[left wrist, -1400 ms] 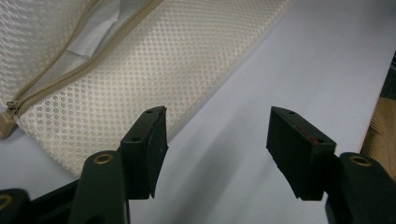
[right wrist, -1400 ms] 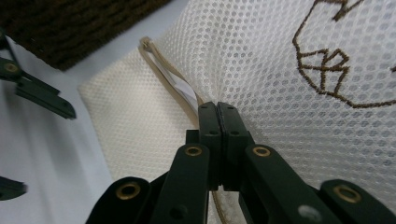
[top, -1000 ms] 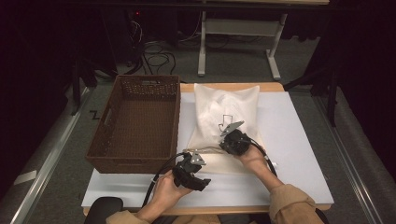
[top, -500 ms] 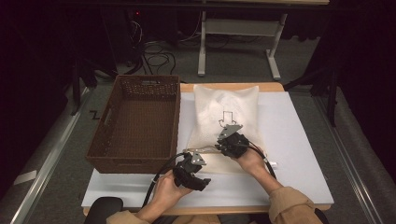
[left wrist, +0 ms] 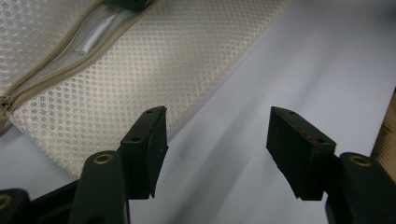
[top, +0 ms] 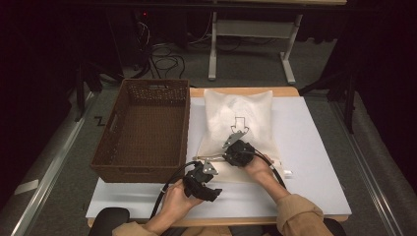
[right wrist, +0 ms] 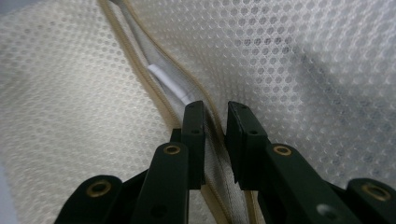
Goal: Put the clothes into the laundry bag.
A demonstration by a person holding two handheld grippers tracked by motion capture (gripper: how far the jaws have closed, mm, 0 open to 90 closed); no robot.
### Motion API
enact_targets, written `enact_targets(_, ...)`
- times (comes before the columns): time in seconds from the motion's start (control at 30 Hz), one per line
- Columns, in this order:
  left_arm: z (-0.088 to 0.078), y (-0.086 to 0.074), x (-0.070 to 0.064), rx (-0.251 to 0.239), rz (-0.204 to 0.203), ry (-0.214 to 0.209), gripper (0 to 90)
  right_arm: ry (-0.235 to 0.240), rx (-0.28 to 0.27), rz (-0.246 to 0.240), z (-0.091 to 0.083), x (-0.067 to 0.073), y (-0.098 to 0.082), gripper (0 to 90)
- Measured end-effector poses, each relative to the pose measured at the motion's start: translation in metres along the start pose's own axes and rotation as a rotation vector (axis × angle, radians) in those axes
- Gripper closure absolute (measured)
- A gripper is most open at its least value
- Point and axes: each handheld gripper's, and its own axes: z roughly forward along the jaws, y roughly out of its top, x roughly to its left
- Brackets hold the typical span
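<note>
Worktop (top: 314, 162) with a white surface carries everything, and the cream mesh bag (top: 239, 115) in its middle is the landmark. Just to the left of the bag, touching the worktop's left part, stands a brown wicker basket (top: 142, 132). The bag lies flat, with a black arrow print on top and its zipper (right wrist: 163, 88) partly open along the near edge. The right tool (top: 235, 147) rests on the bag's near edge, its jaws almost together around the zipper band. The left tool (top: 202, 173) is just off the bag's near left corner, jaws wide apart over bare worktop.
</note>
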Motion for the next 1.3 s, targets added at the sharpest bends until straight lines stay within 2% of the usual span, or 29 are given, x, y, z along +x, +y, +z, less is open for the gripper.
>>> enact_targets(0.1,0.001,0.0,0.0,0.001,0.001,0.0,38.4,0.025,0.001,0.037,0.002,-0.004,-0.001,79.9)
enact_targets(0.2,0.001,0.0,0.0,0.002,0.001,0.001,38.4,0.027,0.011,0.025,0.001,-0.005,0.0,87.2)
enact_targets(0.4,0.001,0.0,0.001,0.005,-0.002,0.005,38.4,0.015,0.003,0.015,0.0,-0.003,0.001,89.5)
enact_targets(0.43,0.001,0.0,0.001,0.008,-0.004,0.006,38.5,0.025,0.0,0.025,-0.002,-0.002,0.0,89.5)
enact_targets(0.67,0.003,0.0,0.001,0.014,-0.01,0.016,38.7,0.097,-0.062,0.009,-0.018,0.003,0.001,89.6)
enact_targets(0.77,0.004,0.0,0.001,0.02,-0.011,0.018,38.7,0.116,-0.044,-0.001,-0.02,0.005,-0.001,89.5)
enact_targets(0.97,0.004,0.0,0.002,0.019,-0.012,0.02,38.8,0.124,0.008,0.01,-0.011,0.003,-0.003,88.9)
enact_targets(1.17,0.003,0.0,0.002,0.015,-0.012,0.021,38.8,0.107,-0.013,0.033,-0.013,0.002,-0.003,82.3)
enact_targets(1.23,0.003,0.0,0.002,0.013,-0.013,0.022,38.8,0.108,-0.039,0.04,-0.016,0.003,-0.003,80.0)
enact_targets(1.3,0.003,0.0,0.002,0.014,-0.014,0.021,38.8,0.101,-0.04,0.027,-0.021,0.003,-0.003,77.1)
